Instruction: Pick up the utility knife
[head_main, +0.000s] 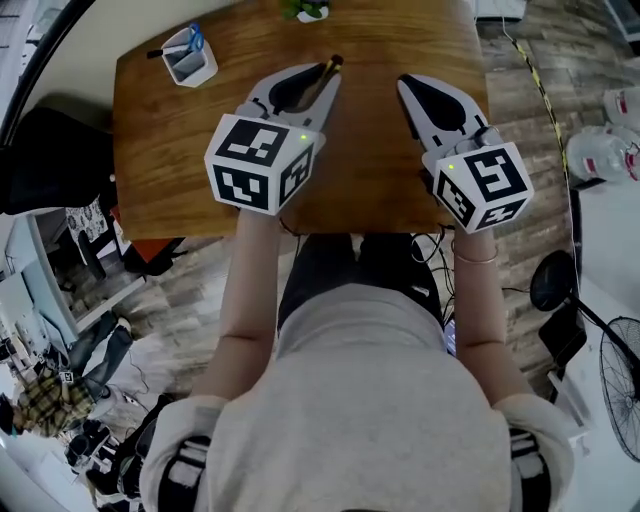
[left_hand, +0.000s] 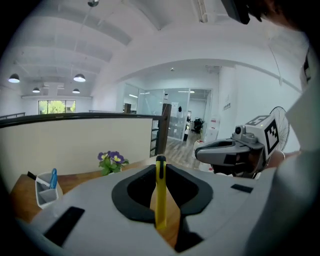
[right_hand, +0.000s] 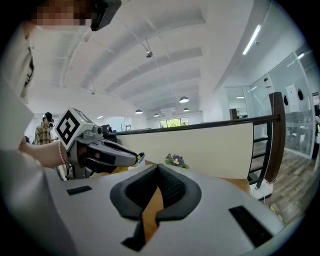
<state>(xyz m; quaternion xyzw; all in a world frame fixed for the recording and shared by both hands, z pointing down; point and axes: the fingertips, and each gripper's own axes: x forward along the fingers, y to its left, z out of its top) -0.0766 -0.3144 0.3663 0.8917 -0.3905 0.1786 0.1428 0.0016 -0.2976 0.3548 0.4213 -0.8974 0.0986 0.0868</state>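
Observation:
The yellow utility knife (left_hand: 160, 197) with a black tip stands clamped between the black pads of my left gripper (left_hand: 160, 165). In the head view the left gripper (head_main: 325, 74) hangs above the wooden table (head_main: 370, 170), and the knife (head_main: 329, 68) sticks out past its tips. My right gripper (head_main: 408, 85) hovers to the right of it, level with it and apart from it. Its jaws meet at the tips with nothing between them (right_hand: 158, 167). From the right gripper view the left gripper (right_hand: 107, 154) shows at the left, and the knife's tip (right_hand: 141, 157) pokes out of it.
A white pen holder (head_main: 188, 56) with a blue-handled item stands at the table's far left corner. A small potted plant with purple flowers (head_main: 305, 9) sits at the far edge. A low wall (left_hand: 75, 142) runs behind the table. A fan (head_main: 620, 375) and cables lie on the floor at the right.

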